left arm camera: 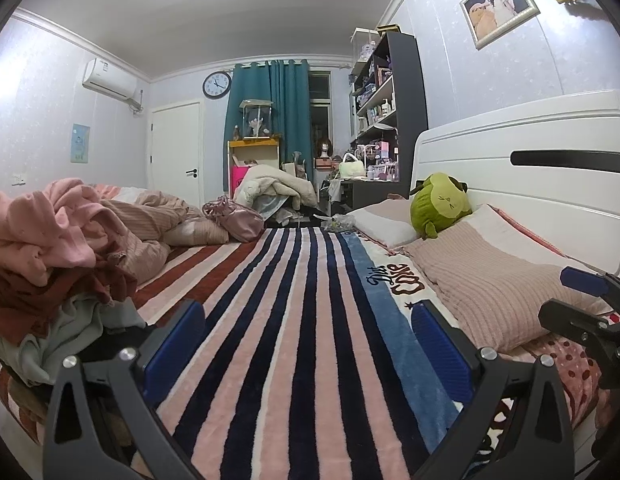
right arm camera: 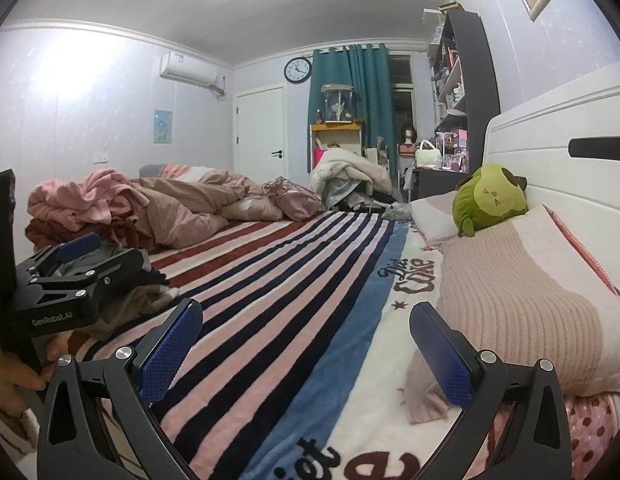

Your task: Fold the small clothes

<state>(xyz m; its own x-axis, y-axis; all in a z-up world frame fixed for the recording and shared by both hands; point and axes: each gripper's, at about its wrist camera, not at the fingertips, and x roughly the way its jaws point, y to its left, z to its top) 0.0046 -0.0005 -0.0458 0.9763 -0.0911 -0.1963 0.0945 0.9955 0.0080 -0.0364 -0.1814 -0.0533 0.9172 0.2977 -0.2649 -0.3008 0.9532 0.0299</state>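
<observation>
A heap of small clothes, pink, dark red and grey-green, lies at the left on the striped blanket; it also shows in the right wrist view. My left gripper is open and empty, low over the blanket just right of the heap. My right gripper is open and empty over the blanket's blue and white part, beside a pink ribbed pillow. A small pink cloth piece lies by its right finger. Each gripper shows in the other's view: the left, the right.
A green plush toy sits on the pillows against the white headboard. A crumpled pink quilt and a shiny pink bag lie at the far left of the bed. Shelves and clutter stand beyond.
</observation>
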